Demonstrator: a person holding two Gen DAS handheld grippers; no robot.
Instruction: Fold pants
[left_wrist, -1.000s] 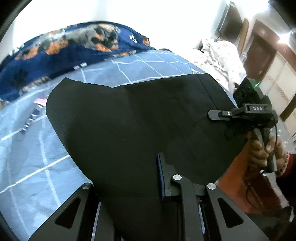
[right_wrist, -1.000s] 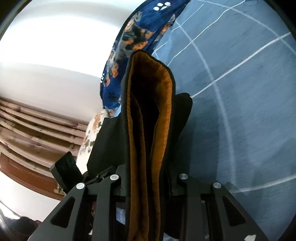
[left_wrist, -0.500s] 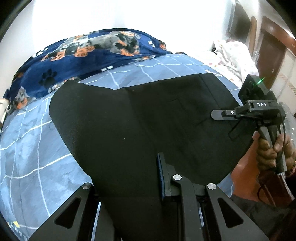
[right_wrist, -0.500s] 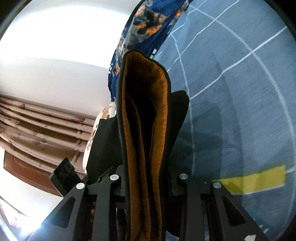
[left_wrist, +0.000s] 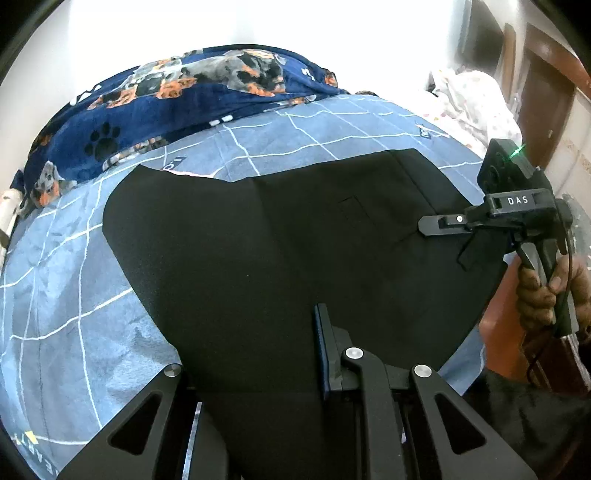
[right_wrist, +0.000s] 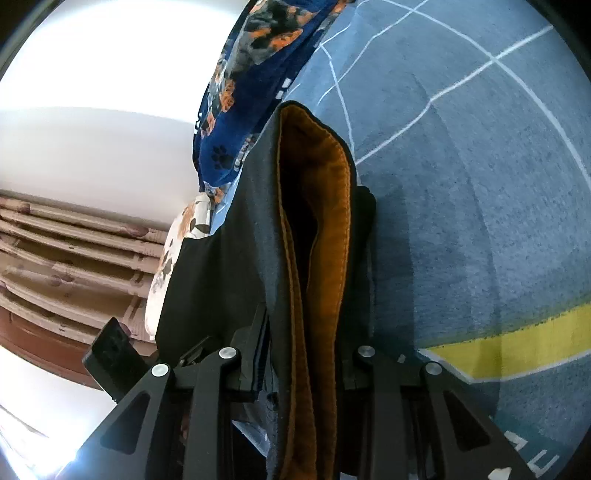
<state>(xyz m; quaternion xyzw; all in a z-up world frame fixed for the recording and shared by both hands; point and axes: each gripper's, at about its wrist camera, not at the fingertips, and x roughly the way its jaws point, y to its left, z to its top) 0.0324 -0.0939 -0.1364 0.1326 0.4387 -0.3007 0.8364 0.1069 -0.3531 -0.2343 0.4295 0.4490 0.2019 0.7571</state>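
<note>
Spanning the blue checked bed (left_wrist: 74, 288), the black pants (left_wrist: 280, 251) are shown held along their near edge by two grippers, with the far portion lying flat on the bed cover below the dog-print blanket (left_wrist: 177, 96). The cloth is judged soft and limp, light enough to be carried by its edge yet thick where layers stack; it is expected to sag and slide between two holds unless kept taut. A hemmed or banded edge is judged the best place to be gripped, since several layers are caught there at once.

Left gripper (left_wrist: 258, 373): the jaws are closed narrowly on the near edge of the pants, the cloth passing between the two fingers and hiding the left one's pad; only the blue pad (left_wrist: 320, 350) of the right finger is seen against the fabric.

Right gripper (right_wrist: 303, 354): the jaws are clamped on a thicker bundle, held somewhat wider apart by it. An orange-brown lining (right_wrist: 317, 206) is exposed at the open end of the bundle, which stands up between the fingers. In the left wrist view the same gripper (left_wrist: 439, 225) is seen at the right-hand edge of the pants, carried by a hand (left_wrist: 546, 291) beyond the edge of the bed.
</note>
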